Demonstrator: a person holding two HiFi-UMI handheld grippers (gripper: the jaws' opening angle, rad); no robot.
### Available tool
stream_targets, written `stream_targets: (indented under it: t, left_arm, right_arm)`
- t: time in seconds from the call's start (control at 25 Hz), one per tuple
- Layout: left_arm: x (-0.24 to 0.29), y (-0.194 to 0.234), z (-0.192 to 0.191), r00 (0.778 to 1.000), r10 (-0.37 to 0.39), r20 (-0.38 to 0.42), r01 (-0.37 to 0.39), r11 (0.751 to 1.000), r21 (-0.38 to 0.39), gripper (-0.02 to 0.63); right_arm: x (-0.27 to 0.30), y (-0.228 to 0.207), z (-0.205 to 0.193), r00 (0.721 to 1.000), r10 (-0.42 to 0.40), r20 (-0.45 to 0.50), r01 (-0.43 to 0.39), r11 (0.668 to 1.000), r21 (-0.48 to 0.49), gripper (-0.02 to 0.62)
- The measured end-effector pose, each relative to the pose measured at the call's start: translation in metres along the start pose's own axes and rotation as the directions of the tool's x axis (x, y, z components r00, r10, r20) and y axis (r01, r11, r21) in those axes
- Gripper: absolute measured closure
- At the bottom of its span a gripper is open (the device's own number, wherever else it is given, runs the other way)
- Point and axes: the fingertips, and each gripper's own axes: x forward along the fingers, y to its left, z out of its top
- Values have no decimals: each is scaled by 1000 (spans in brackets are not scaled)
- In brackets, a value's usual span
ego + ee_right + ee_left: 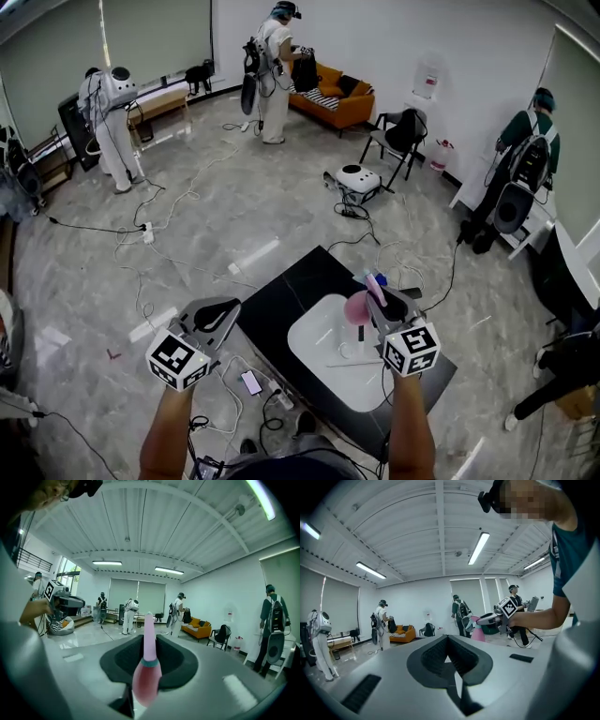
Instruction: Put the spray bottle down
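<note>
A pink spray bottle (pixel 356 307) hangs over a white basin (pixel 314 361) set in a black table (pixel 281 300). My right gripper (pixel 379 294) is shut on the bottle. In the right gripper view the bottle (pixel 146 672) stands between the jaws of the right gripper (pixel 149 644), its narrow pink end pointing away from the camera. My left gripper (pixel 221 313) hovers left of the table over the floor, jaws together with nothing in them. The left gripper view shows the left gripper (pixel 447 643) with its pads meeting; far off are the right gripper (pixel 494 618) and the bottle (pixel 478 633).
Cables and a phone (pixel 251 382) lie on the floor by the table's left edge. Several people stand around the room. An orange sofa (pixel 339 103), a black chair (pixel 401 136) and a round white device (pixel 357 178) sit farther back.
</note>
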Motion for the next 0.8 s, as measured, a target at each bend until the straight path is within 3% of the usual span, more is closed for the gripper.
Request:
stream_targets:
  t: [0.4, 0.8]
  left_arm:
    - [28, 29, -57, 991, 104, -80, -108, 993, -47, 601]
    - [39, 56, -123, 978, 154, -143, -170, 980, -105, 601]
  right_arm:
    - [132, -40, -63, 993, 114, -9, -114, 993, -20, 502]
    - [242, -47, -140, 980, 189, -63, -191, 981, -22, 502]
